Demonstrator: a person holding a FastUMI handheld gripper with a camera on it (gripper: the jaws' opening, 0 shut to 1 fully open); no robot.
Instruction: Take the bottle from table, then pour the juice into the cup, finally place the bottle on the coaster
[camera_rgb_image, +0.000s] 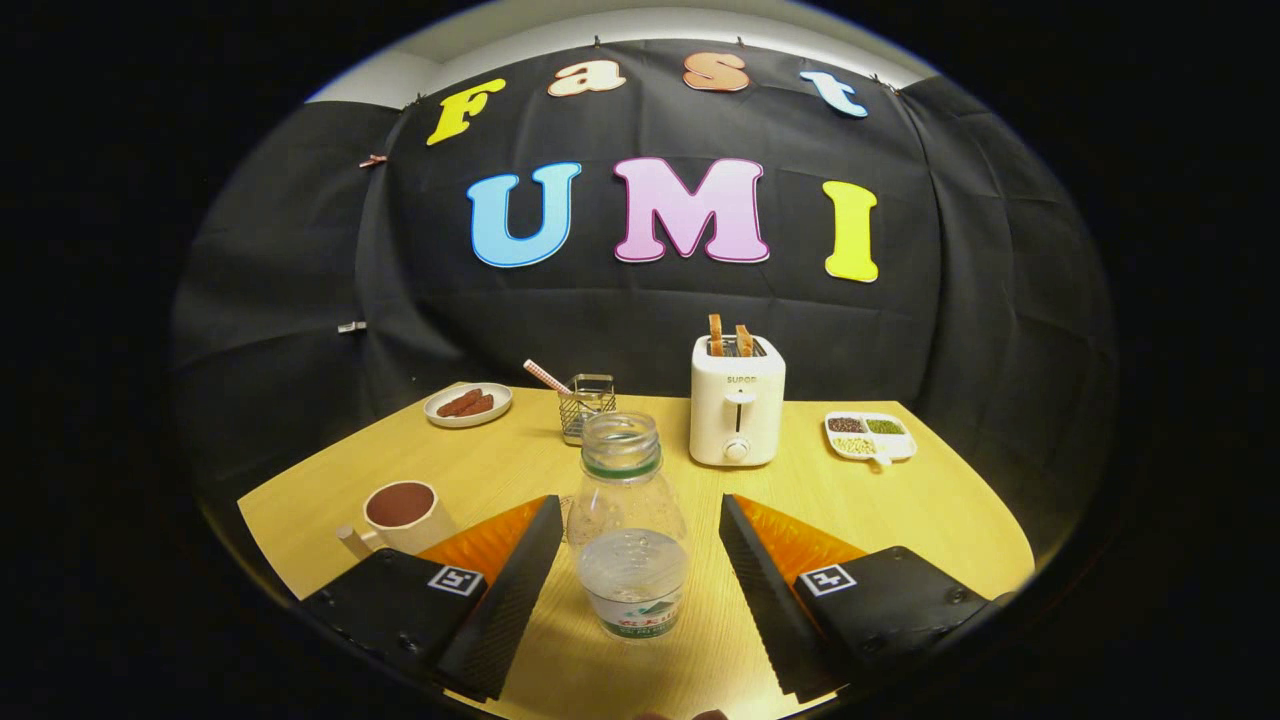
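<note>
A clear bottle (622, 478) with a green neck ring and no cap stands upright on the wooden table (930, 510), level with my fingertips and midway between them. A clear plastic cup (633, 585) with a printed band stands in front of it, nearer to me and between my two fingers, hiding the bottle's base. My gripper (637, 510) is open wide, with the fingers (505, 590) on either side of the cup and bottle and touching neither. I cannot tell whether the bottle holds any juice.
A white mug (402, 512) of brown liquid stands just left of my left finger. Beyond the bottle are a wire holder with a straw (586, 402), a white toaster (737, 402) with toast, a plate of sausages (467, 404) and a divided dish (870, 437).
</note>
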